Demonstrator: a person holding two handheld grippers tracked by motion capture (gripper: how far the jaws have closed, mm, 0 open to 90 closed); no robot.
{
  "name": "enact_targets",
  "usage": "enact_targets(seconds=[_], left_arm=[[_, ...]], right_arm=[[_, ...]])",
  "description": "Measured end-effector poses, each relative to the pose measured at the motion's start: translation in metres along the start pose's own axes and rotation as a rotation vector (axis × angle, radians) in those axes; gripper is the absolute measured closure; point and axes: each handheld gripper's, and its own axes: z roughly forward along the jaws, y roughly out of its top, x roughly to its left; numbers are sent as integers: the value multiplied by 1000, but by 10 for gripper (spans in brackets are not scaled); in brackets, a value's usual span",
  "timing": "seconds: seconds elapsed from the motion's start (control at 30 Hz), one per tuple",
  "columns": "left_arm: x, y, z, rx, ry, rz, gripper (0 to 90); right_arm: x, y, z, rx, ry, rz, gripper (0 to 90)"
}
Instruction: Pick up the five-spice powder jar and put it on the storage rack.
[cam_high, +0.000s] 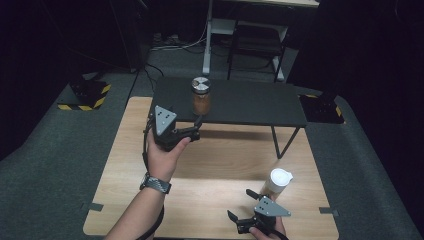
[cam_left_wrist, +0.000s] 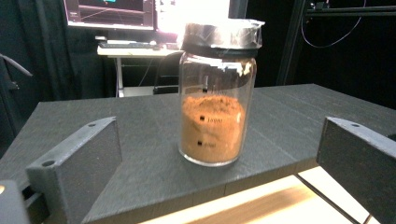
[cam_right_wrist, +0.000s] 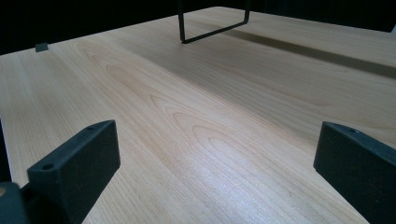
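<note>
High view: glass jar (cam_high: 201, 96) of brown powder, metal lid on, upright on the near left part of the black raised shelf (cam_high: 250, 102), which stands on the wooden table (cam_high: 215, 165). Left gripper (cam_high: 192, 129) held just near of the jar, jaws wide apart, not touching it. Right gripper (cam_high: 240, 207) low at the table's near edge, jaws apart, holding nothing. White lidded cup (cam_high: 277, 181) just beside it, on the far side.
</note>
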Motion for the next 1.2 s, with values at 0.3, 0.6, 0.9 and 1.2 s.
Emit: enact_targets(seconds=[0.3,0.6,0.9,1.2], left_arm=[[4,-18,-24,-11,-11,8,4],[12,-40,-48,-16,-21,-15,4],[15,-64,-65,2,-34,-28,4],[16,-94,-82,36,-60,-30,4]], right_arm=[[1,0,0,1,-1,0,0],[3,1,1,3,3,-5,1],[3,1,2,5,4,-7,1],[4,1,2,6,7,-9,0]])
